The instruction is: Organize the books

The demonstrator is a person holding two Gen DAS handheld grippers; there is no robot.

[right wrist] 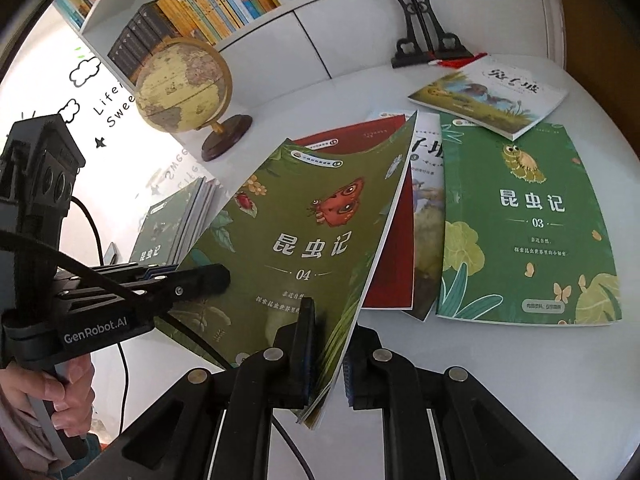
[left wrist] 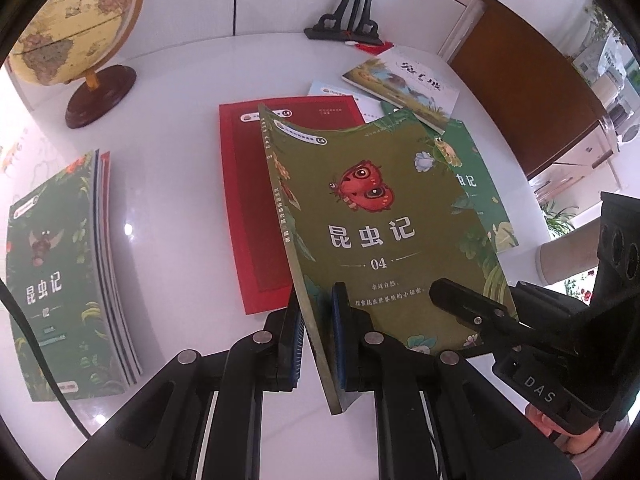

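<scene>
Behind the globe (right wrist: 182, 86) — a bookshelf (right wrist: 224, 4) packed with upright books.

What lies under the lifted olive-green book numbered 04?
Beneath the 04 book show a red book and an illustrated book, both lying flat and partly covered; anything further underneath is hidden.

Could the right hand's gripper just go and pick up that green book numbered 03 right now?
Probably not yet. The right gripper is shut on the olive-green butterfly book numbered 04, shared with the left gripper. The green book numbered 03 lies uncovered on the white table.
</scene>
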